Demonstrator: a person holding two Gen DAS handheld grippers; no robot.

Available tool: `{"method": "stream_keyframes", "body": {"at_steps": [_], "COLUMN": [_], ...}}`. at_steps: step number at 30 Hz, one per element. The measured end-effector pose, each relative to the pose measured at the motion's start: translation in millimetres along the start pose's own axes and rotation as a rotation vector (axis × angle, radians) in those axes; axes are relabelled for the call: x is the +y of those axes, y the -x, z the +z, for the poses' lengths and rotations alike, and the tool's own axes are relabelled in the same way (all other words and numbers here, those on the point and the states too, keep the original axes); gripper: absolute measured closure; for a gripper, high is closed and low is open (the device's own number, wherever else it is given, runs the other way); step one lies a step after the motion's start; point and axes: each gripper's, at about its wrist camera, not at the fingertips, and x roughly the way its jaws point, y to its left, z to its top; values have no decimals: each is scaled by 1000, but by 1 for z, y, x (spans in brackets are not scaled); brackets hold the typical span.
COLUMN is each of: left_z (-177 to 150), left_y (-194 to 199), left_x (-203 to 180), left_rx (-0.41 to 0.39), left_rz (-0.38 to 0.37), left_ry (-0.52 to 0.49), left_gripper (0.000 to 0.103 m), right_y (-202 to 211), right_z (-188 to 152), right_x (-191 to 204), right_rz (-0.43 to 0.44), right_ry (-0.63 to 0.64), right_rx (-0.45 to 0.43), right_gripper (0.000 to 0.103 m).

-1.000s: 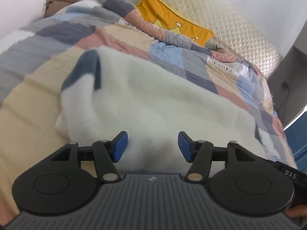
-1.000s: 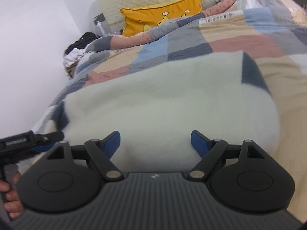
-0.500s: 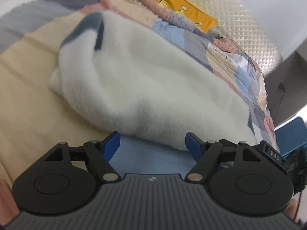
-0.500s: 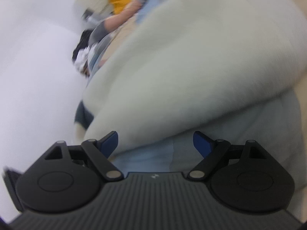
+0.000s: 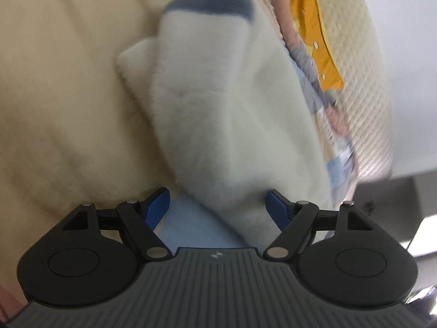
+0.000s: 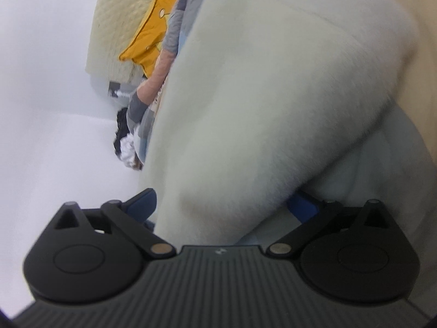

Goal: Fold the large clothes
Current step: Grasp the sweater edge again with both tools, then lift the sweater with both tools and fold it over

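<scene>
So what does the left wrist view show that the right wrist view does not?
Only the left wrist view shows the dark grey-blue cuff ending the garment's folded sleeve, and a wide beige sheet. Only the right wrist view shows a black and white cloth heap by the white wall. Both show the fluffy white fleece garment lying between open blue fingers, and the yellow crown cushion.

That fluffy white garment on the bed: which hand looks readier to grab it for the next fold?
Probably the right. The right tongs are opening with thick fleece of the white garment filling their gap; the left tongs catch only a narrow tip.
</scene>
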Motion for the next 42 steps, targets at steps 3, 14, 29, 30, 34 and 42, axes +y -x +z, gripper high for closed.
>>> {"method": "stream_keyframes", "body": {"at_steps": [3,14,29,30,34,42], "left_z": [6,21,35,36,43,48], "left_y": [-3,6,-30,-31,-35,-34], "left_x": [10,19,14,13,11,1], "left_rx": [-12,-147,-94,-93,-97,-132], "left_rz": [-52,-127,-103,-100,-70,-21], "left_ry": [92,190,209,195,180,66], "left_gripper": [22,22,23,23,38,65], "right_y": [-4,-7,7,6,-2,-9], "right_z": [0,11,13,15,23,40], "right_x": [-8,-14,-31,-31,-25,-28], "right_rz": [32,66,70,65,41,-60], "right_ry": [-60,-161,-316,-309,-243,-139], "right_rx": [-8,-48,-196,-201,-209,-192], "right_gripper": [0,0,0,0,3,44]}}
